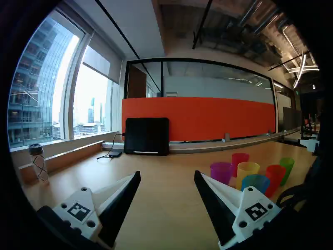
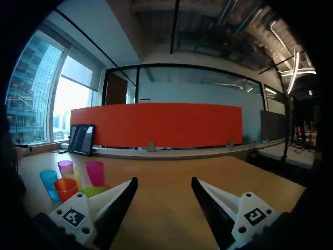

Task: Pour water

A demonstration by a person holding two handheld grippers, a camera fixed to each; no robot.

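With the left gripper (image 1: 167, 174) and right gripper (image 2: 164, 180) both spread wide and empty, the bottle (image 1: 38, 162), standing by the window (image 1: 91, 104) well apart from the cups (image 1: 254, 173), should be grasped squarely mid-body, upright.

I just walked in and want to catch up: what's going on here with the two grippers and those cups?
Two hand-held grippers hover over a wooden table, and neither holds anything. The left gripper and the right gripper both have their jaws apart. A cluster of coloured plastic cups stands on the table, to the right in the left gripper view and to the left in the right gripper view. A clear bottle with a dark cap stands by the window. No pouring has begun yet.
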